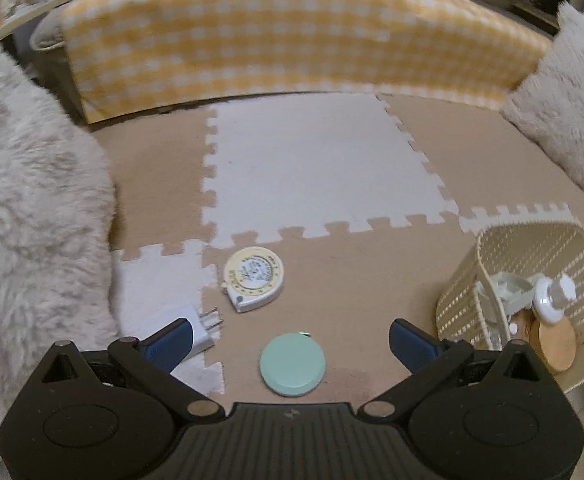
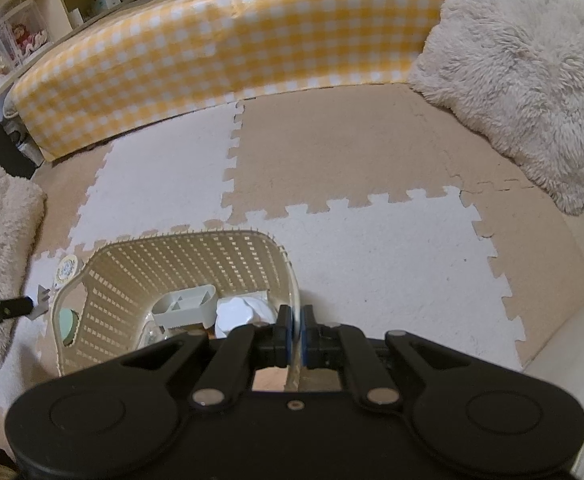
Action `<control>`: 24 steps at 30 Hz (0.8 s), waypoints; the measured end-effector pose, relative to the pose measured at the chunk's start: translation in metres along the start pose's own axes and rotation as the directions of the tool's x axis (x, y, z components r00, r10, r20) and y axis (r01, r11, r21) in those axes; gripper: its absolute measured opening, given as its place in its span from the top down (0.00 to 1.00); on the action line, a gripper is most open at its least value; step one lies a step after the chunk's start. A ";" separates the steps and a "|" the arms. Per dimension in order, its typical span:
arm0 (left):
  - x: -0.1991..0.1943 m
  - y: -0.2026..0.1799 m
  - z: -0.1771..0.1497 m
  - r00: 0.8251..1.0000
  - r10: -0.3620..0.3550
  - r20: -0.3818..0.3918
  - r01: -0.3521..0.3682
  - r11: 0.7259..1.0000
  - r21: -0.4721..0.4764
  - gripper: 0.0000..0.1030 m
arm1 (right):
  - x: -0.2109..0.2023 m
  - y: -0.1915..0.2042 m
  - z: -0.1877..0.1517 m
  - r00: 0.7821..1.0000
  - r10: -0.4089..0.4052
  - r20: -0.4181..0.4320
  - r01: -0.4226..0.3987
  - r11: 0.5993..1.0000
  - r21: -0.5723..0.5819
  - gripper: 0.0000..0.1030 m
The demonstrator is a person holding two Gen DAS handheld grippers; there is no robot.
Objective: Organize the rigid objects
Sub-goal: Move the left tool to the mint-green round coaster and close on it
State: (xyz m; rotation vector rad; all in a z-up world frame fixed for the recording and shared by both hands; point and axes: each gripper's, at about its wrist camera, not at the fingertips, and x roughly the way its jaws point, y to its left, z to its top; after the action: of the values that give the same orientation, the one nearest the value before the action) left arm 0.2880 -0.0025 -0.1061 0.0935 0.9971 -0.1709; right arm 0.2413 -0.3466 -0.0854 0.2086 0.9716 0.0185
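The floor is covered by an interlocking foam puzzle mat (image 1: 312, 168) in beige and white tiles, its toothed seams showing plainly. Along the mat's far edge runs a yellow-and-white gingham cushion (image 1: 292, 36), and a fluffy cream pillow (image 2: 524, 80) sits at the far right corner; another shaggy throw (image 1: 31, 200) borders the left edge. Shelving with boxed figurines (image 2: 15, 44) stands beyond the far left corner.

The left gripper (image 1: 292, 340) hangs over the mat's near part with its blue-padded jaws spread wide and nothing between them. A mint-green round tape measure (image 1: 293, 365) lies flat on a beige tile between the fingers. Just beyond it lies a cream round tape measure (image 1: 253, 279), and a white plug adapter (image 1: 201, 326) rests at the left fingertip, prongs pointing right.

The right gripper (image 2: 296, 322) is pinched tight on the near right rim of a cream woven plastic basket (image 2: 179, 264). Inside the basket are a white compartmented holder (image 2: 185, 306), a white knobbed piece (image 1: 552, 296) and a wooden disc (image 1: 554, 344).

The white tiles at mid-mat and the stretch right of the basket lie open.
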 end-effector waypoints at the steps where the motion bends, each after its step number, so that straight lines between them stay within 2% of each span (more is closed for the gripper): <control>1: 0.004 -0.001 -0.001 1.000 -0.006 -0.013 0.006 1.000 0.014 0.07 | 0.000 -0.001 0.000 1.000 0.005 0.003 -0.005 1.000 0.008 0.95; 5: 0.021 -0.004 -0.007 0.997 -0.021 -0.080 0.024 0.999 0.032 0.21 | -0.001 -0.005 0.001 1.000 0.018 0.008 -0.018 0.999 0.030 0.94; 9: 0.033 -0.001 -0.012 0.993 -0.017 -0.119 0.022 0.999 0.043 0.30 | -0.001 -0.002 0.002 1.000 0.013 0.008 -0.013 1.000 0.020 0.94; 13: 0.041 -0.001 -0.013 0.990 -0.030 -0.141 0.036 0.999 0.041 0.38 | 0.002 0.001 0.000 1.000 -0.026 -0.008 0.026 1.000 -0.001 0.83; 14: 0.043 -0.002 -0.013 0.989 -0.033 -0.146 0.039 0.998 0.040 0.39 | 0.002 0.001 0.000 1.000 -0.027 -0.012 0.027 1.000 -0.001 0.83; 21: 0.055 -0.004 -0.016 0.985 -0.033 -0.170 0.042 0.998 0.050 0.41 | 0.001 0.001 0.000 1.000 0.008 -0.014 -0.008 1.000 0.003 0.92; 24: 0.059 -0.004 -0.016 0.985 -0.029 -0.170 0.039 0.998 0.056 0.46 | 0.001 0.001 0.001 1.000 0.003 -0.018 -0.003 1.000 0.004 0.95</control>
State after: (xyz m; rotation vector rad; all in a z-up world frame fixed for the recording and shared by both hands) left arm 0.3054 -0.0103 -0.1646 0.1474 1.1638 -0.2271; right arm 0.2426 -0.3456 -0.0858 0.2143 0.9890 0.0212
